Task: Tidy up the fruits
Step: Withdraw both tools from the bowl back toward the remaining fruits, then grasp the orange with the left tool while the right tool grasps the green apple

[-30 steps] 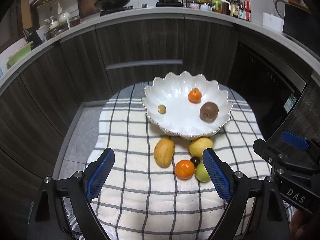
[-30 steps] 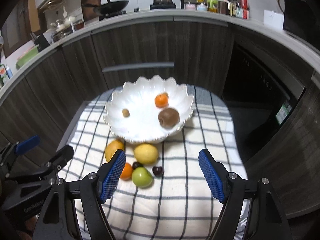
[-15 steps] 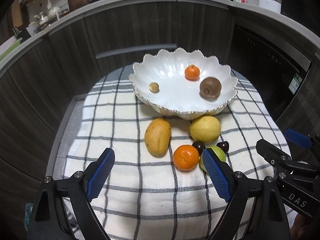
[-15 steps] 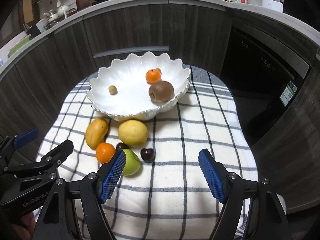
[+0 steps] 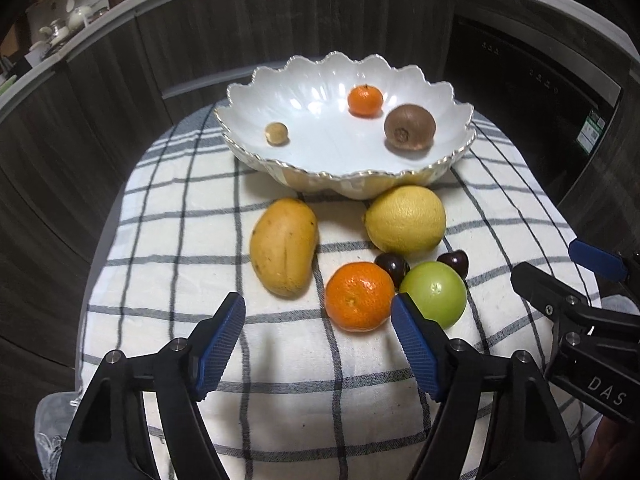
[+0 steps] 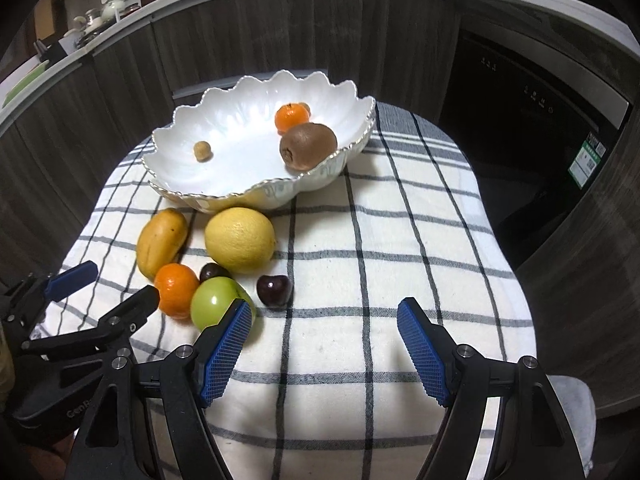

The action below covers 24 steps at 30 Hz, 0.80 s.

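A white scalloped bowl (image 5: 320, 148) (image 6: 240, 184) holds a small orange (image 5: 364, 100), a kiwi (image 5: 409, 127) and a small tan fruit (image 5: 276, 133). In front of it on the checked cloth lie a mango (image 5: 283, 251), a lemon (image 5: 405, 219), an orange (image 5: 359, 296), a green apple (image 5: 436, 293) and two dark cherries (image 5: 392, 267) (image 5: 453, 261). My left gripper (image 5: 318, 340) is open and empty, just short of the orange. My right gripper (image 6: 326, 344) is open and empty, its left finger beside the apple (image 6: 218, 302).
The checked cloth (image 6: 380, 248) covers a small raised surface with drop-offs on all sides. Dark wood cabinets (image 5: 280, 32) curve behind it, and a dark appliance (image 6: 532, 120) stands at the right. The counter above carries cookware.
Both grippers have moved forward and down toward the loose fruit. The fruit has not moved. Both stay open.
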{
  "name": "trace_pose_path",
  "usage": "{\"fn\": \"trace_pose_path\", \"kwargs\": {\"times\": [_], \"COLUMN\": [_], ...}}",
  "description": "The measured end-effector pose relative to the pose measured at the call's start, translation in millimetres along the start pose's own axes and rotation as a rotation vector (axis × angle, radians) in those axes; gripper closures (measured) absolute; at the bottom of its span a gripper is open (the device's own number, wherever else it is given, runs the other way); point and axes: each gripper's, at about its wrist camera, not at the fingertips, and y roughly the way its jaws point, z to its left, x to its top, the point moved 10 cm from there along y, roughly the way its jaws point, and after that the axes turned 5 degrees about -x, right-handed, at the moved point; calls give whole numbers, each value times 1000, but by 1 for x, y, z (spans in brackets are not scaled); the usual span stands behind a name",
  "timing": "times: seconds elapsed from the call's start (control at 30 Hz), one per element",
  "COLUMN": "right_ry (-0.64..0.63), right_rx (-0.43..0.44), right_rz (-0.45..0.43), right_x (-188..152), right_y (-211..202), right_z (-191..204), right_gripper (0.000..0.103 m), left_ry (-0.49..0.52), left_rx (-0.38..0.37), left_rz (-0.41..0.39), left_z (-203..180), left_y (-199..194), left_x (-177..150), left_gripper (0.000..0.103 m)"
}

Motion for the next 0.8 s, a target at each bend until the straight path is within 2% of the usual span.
{"fn": "trace_pose_path", "kwargs": {"times": [0.33, 0.7, 0.8], "right_ry": [7, 10, 9], "right_rx": [3, 1, 1], "right_rz": [32, 49, 49], "right_x": [-6, -9, -9], "right_y": [15, 22, 23], "right_z": [0, -1, -1], "right_gripper": [27, 27, 27], "left_ry": [33, 50, 56], "left_rx": [-23, -53, -70], "left_rz": [61, 50, 54], "left_z": [-9, -15, -18], "left_y": [27, 41, 45], "left_x": [-12, -4, -2], "left_gripper": [31, 36, 48]}}
